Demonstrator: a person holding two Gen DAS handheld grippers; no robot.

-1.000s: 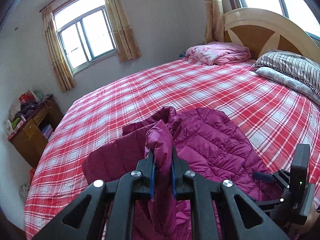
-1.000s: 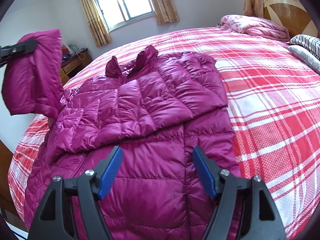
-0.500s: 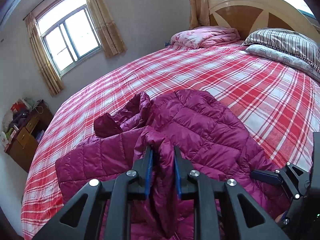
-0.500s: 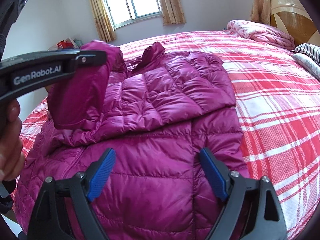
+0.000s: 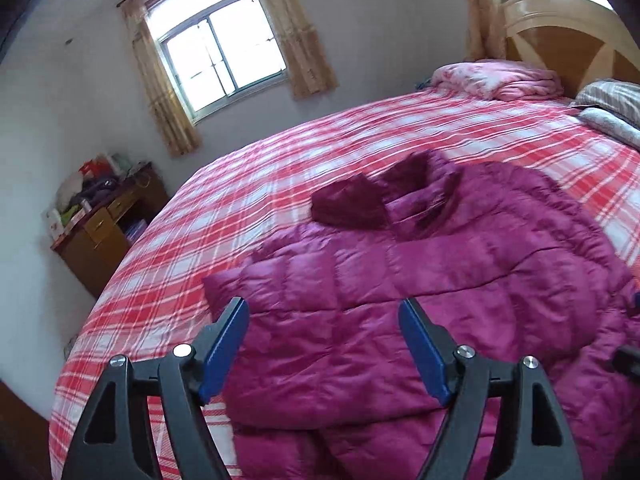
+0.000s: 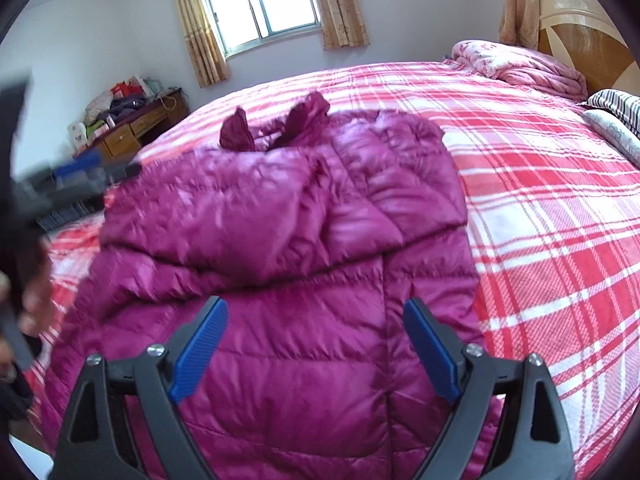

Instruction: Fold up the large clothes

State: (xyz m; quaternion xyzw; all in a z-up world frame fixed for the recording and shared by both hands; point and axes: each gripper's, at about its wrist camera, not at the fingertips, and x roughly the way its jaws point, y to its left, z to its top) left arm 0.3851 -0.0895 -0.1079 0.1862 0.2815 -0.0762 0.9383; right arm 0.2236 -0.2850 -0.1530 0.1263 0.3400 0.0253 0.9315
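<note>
Bedspread point(image 5: 280, 168) in red and white plaid fills both my views, and the magenta puffer jacket point(image 5: 440, 280) lies spread across it, collar end pointing toward twelve o'clock. One sleeve point(image 5: 320, 276) is folded across the chest, its cuff end out at nine o'clock of the jacket in my left view.

My left tongs point(image 5: 323, 344) are spread wide, blue pads point(image 5: 224, 344) well apart, nothing between them, hovering over the folded sleeve and the jacket's lower part. I cannot tell whether the tips touch the fabric.

My right tongs point(image 6: 316, 348) are just as wide, gripping nothing, poised above the jacket's lower front with the centre seam running down between the pads point(image 6: 200, 348).

Only the right view shows the hood flaps point(image 6: 276, 128) standing up as two peaks at twelve o'clock, and the left tongs themselves, blurred, out at nine o'clock point(image 6: 84, 172) with my hand point(image 6: 28, 308) below them. The left view is blurry and shows the hood as darker folds point(image 5: 360, 204).

Headboard point(image 5: 568, 36) and pink quilt point(image 5: 496, 80) sit at two o'clock in both views, window point(image 6: 260, 4) at twelve, cluttered wooden desk point(image 5: 104, 224) at nine. Striped pillows point(image 6: 616, 108) lie at three o'clock.
</note>
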